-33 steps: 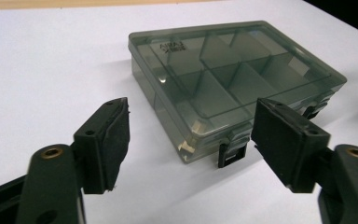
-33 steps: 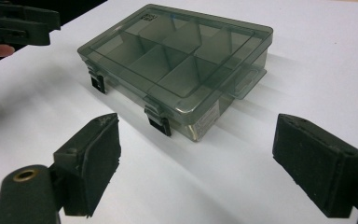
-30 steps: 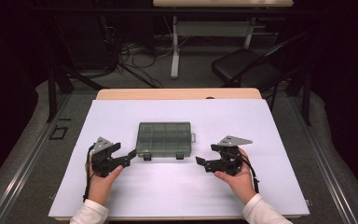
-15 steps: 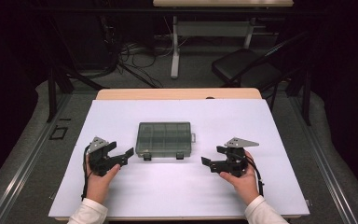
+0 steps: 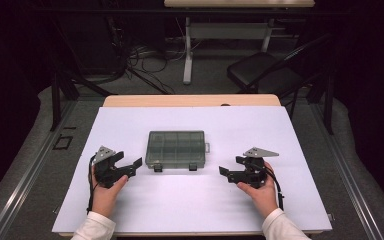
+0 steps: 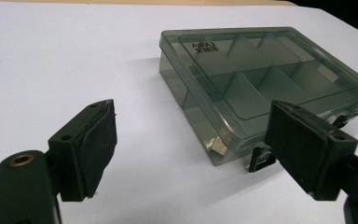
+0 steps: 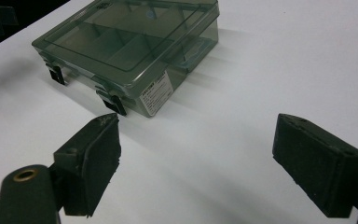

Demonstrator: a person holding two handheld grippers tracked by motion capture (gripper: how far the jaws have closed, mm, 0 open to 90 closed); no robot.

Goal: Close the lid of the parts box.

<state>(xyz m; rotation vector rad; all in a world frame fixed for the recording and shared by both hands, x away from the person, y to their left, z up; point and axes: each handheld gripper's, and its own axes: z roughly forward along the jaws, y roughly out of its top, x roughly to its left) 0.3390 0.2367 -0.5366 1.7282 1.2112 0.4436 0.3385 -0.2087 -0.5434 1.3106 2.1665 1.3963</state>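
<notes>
A smoky transparent compartment box (image 5: 175, 147) lies shut in the middle of the white table mat (image 5: 290, 130), its two black latches (image 5: 157, 167) facing the person. My left gripper (image 5: 134, 168) rests open to the left of the box's near corner, jaws pointing at it. In the left gripper view the box (image 6: 261, 79) lies just beyond the wide-open left gripper (image 6: 191, 149), nothing between the pads. My right gripper (image 5: 225, 173) stands open to the right of the box, a short gap away. The right gripper view shows the box (image 7: 126, 42) ahead of the right gripper (image 7: 196, 158), with a white label (image 7: 154, 98) on its side.
The white mat covers a wooden table whose far edge (image 5: 190, 100) shows behind. Beyond the table stand a black chair (image 5: 265, 75), a desk leg and floor cables. Bare mat lies around the box on all sides.
Both hands have drifted slightly outward and nearer the person, away from the box. The jaws stay open and the box has not moved.
</notes>
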